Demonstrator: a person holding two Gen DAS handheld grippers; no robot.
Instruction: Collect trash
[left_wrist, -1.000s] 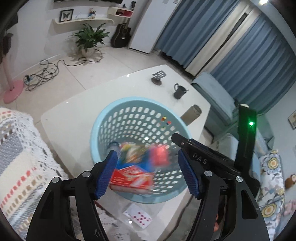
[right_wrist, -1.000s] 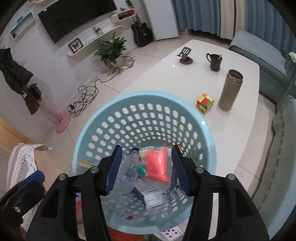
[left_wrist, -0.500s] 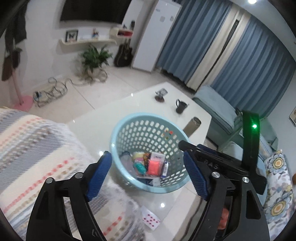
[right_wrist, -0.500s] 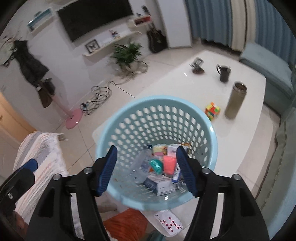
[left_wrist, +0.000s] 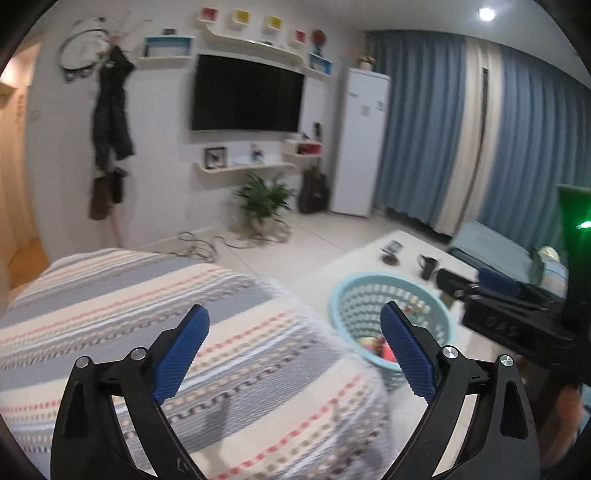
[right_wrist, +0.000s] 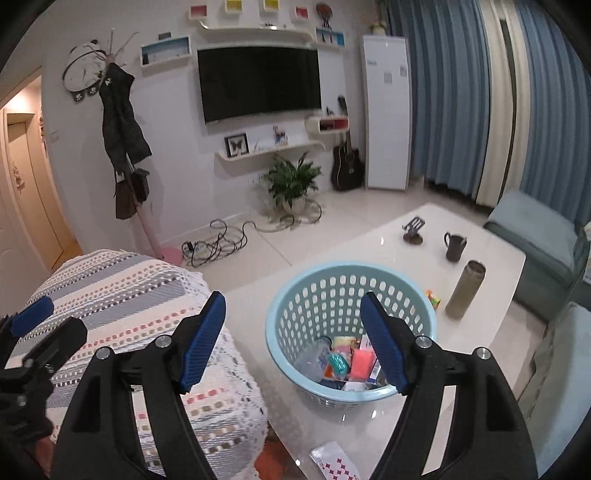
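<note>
Both my left gripper (left_wrist: 293, 349) and right gripper (right_wrist: 291, 341) stand with jaws wide, holding nothing. The trash (right_wrist: 341, 363) lies inside the blue basket (right_wrist: 275, 332) near the desk's (right_wrist: 491, 266) front edge. Risk: the playing card (right_wrist: 334, 463) at the desk's front edge may be overlooked. Since half a second ago, both grippers have drawn back and tilted up.

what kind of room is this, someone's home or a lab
Most likely a home living room. A wall-mounted TV hangs above a shelf, a guitar leans beside a potted plant, and a white coffee table carries the blue basket of trash next to a blanket-covered sofa.
</note>
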